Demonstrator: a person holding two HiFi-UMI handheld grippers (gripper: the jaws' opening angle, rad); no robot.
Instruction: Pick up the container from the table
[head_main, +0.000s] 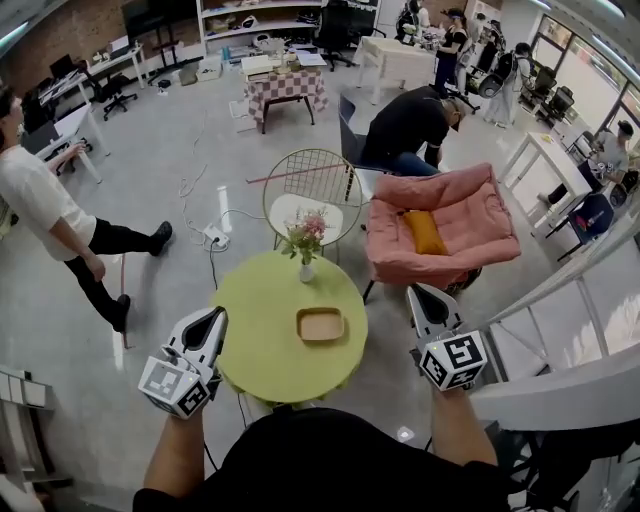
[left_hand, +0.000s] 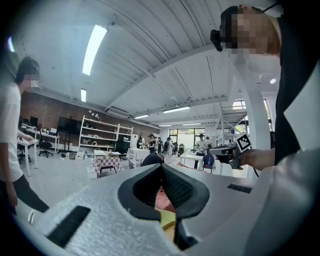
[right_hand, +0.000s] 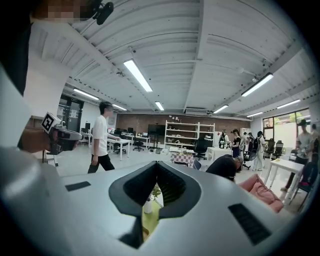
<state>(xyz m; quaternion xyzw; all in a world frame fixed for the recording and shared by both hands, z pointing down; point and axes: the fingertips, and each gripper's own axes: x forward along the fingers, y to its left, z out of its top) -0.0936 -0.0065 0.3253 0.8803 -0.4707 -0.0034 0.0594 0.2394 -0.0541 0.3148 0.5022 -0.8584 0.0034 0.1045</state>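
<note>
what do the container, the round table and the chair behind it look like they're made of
Container: looks like light wood or bamboo, matte tan with a thick rounded rim; it could also be wood-toned plastic.
Table: smooth matte yellow-green top, probably painted or laminated, since no grain shows.
Chair: thin metal wire, gold-coloured, seen in the open see-through back, with a pale seat pad.

The round lime-green counter (head_main: 255, 350) carries two things. A shallow tan container (head_main: 321, 324) with rounded corners lies flat, right of the middle and near the right edge. A small white vase (head_main: 307, 272) of pink flowers stands upright at the far edge, apart from it.
</note>
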